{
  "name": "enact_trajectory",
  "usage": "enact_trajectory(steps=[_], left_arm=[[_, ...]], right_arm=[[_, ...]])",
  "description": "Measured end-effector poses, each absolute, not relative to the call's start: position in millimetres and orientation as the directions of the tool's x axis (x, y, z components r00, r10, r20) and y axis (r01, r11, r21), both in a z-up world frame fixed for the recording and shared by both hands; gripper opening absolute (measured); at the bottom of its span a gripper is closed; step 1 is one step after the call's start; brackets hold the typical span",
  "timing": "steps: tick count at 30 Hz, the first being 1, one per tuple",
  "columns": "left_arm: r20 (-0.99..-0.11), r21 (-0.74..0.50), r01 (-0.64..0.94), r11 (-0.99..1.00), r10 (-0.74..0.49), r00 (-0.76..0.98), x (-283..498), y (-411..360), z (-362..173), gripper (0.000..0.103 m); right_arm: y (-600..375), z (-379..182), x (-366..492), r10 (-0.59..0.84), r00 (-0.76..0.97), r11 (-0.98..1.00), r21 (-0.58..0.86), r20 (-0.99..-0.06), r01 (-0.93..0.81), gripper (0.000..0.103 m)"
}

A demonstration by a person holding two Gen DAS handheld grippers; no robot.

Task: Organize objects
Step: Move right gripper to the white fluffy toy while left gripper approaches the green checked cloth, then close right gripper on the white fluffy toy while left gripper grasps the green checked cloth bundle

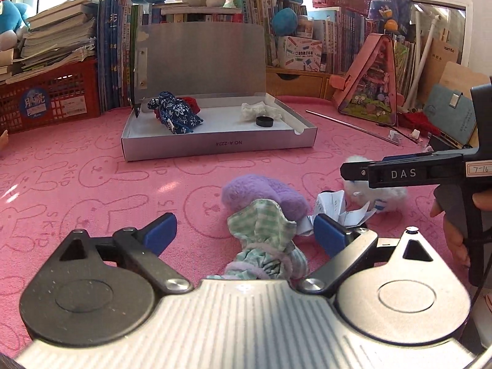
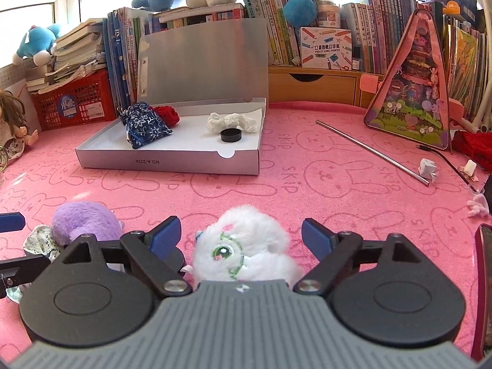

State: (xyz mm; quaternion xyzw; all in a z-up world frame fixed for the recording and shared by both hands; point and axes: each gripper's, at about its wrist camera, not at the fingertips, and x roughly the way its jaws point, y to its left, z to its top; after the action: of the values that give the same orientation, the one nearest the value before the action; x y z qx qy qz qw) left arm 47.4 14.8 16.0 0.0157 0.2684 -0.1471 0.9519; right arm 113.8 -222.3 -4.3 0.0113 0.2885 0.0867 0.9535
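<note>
A purple plush toy in a green checked dress lies on the pink mat between the blue pads of my left gripper, which is open and does not touch it. A white plush toy with a green eye lies between the pads of my open right gripper, with a gap on each side. Further back, an open silver box holds a blue floral pouch, a red knit piece, white lace and a black round lid.
A metal rod and a pink triangular case lie to the right. Crumpled paper sits between the two toys. A red crate, books and a doll line the back and left. A hand holds the right gripper.
</note>
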Motion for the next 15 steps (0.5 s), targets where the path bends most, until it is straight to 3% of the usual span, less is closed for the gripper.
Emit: enact_trajectory(steps=[15], left_arm=[[-0.523, -0.019, 0.25, 0.968, -0.222, 0.823, 35, 15, -7, 0.099]], right_arm=[[-217, -21, 111, 0.166, 0.799, 0.986, 0.075, -0.579, -0.151, 0.091]])
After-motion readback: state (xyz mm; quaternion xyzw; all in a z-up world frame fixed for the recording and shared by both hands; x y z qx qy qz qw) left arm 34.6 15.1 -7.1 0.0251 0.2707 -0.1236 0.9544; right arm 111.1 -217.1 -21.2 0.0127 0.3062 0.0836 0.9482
